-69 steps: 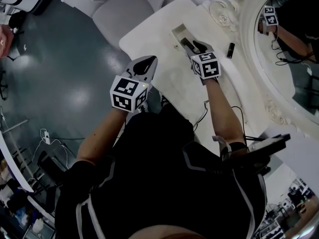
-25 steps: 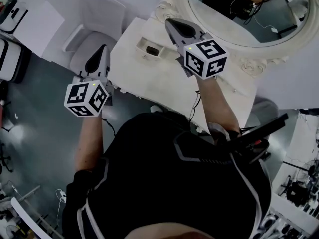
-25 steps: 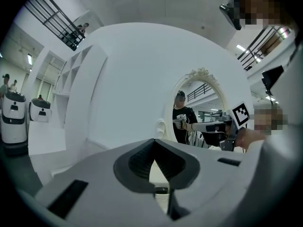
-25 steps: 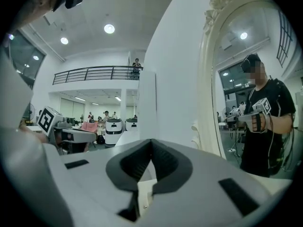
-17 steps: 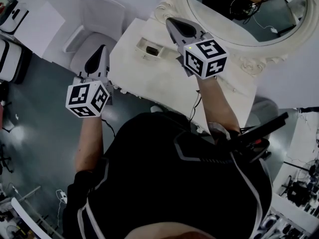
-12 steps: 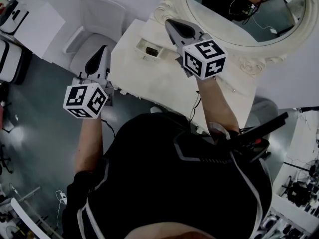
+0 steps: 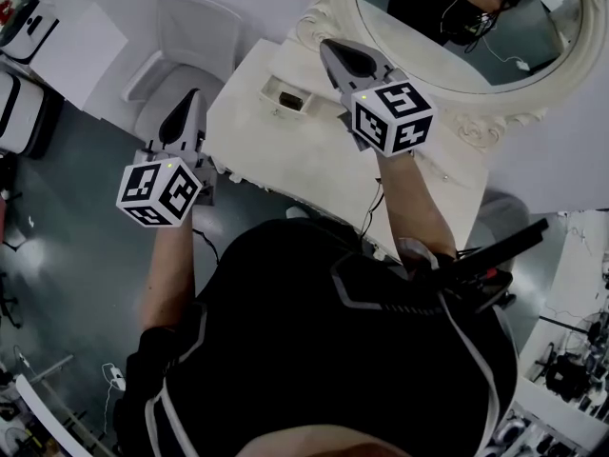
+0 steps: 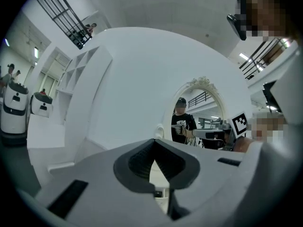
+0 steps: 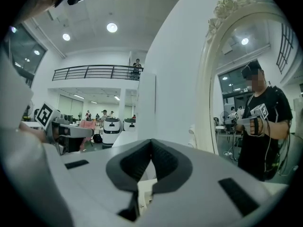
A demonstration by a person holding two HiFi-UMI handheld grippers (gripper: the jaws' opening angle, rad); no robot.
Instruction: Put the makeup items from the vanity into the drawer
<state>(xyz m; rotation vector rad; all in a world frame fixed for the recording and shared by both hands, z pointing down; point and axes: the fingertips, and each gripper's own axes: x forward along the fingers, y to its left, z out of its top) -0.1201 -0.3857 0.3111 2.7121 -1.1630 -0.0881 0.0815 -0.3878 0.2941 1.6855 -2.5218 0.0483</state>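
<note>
My left gripper [image 7: 195, 95] hangs off the left front edge of the white vanity top [image 7: 285, 155], over the floor and a chair. Its jaws meet at the tips with nothing between them [image 8: 154, 143]. My right gripper [image 7: 327, 46] is raised above the back of the vanity, close to the mirror frame, and its jaws are likewise shut and empty [image 9: 151, 142]. Between the two grippers a small open white drawer [image 7: 272, 89] holds a dark makeup item [image 7: 292, 97]. No other makeup item shows on the vanity top.
An oval mirror [image 7: 457, 17] in an ornate white frame [image 7: 314, 22] stands behind the vanity and reflects the person. A grey-white chair [image 7: 186, 36] sits left of the vanity. A cable [image 7: 376, 193] hangs off the front edge.
Since 2.8 s ago both grippers have risen off the vanity top and the view has swung toward the mirror. Over the last second the left gripper drifted slightly left; the right barely moved.
</note>
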